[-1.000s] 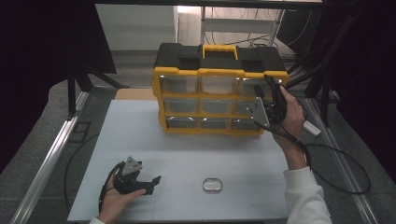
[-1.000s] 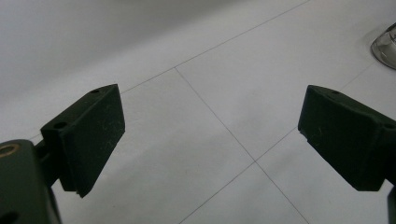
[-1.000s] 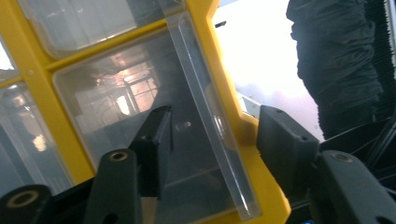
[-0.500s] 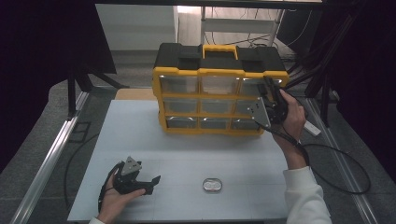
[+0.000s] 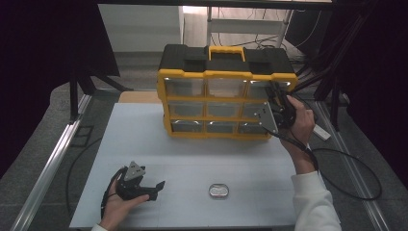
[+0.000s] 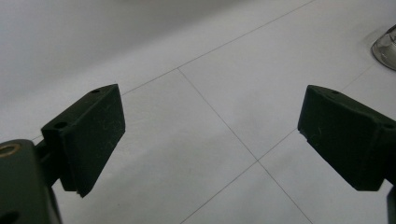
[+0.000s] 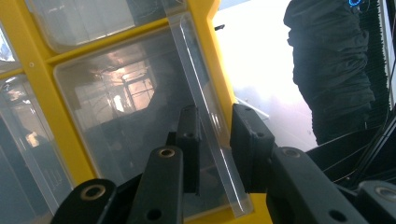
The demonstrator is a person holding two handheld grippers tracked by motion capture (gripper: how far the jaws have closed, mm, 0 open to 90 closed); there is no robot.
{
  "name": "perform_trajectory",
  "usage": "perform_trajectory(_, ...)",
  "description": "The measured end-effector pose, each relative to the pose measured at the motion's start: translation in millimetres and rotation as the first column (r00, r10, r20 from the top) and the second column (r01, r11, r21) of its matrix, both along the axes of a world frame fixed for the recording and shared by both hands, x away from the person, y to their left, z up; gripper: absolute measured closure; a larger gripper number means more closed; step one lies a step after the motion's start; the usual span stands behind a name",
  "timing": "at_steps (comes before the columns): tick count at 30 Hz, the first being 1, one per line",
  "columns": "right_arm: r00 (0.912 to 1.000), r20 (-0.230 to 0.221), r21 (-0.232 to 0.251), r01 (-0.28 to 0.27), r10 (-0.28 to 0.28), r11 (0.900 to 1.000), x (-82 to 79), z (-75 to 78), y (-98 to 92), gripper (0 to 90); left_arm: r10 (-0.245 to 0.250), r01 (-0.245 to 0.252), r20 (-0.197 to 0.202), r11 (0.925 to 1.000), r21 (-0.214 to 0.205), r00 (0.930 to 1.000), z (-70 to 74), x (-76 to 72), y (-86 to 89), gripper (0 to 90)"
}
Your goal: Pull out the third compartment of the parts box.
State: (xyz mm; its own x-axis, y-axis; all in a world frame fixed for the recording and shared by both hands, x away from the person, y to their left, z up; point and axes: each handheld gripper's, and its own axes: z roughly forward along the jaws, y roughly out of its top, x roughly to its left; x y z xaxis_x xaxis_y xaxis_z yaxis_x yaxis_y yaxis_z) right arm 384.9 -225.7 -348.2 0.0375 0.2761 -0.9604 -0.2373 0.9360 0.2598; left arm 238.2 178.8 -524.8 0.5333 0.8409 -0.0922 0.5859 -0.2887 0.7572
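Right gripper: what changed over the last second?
The right gripper has just been closing its jaws, with the clear drawer lip of the yellow organizer between them. Neither hand moved. The left gripper stays open on the table; the small tin is untouched.

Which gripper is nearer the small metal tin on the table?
Left. The left gripper rests on the table just left of the small metal tin, jaws open toward it. The right gripper is up at the yellow organizer, its jaws closing on a clear drawer's pull tab.
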Motion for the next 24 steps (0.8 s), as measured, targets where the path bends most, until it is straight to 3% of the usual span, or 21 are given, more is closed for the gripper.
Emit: perform_trajectory(24,0.9990,0.018,-0.005,-0.040,0.040,0.9992,-9.3,-1.7,-5.1,75.0,-0.002,0.002,0.003,1.0000,0.000,1.0000,0.4,0.0,0.4,8.0)
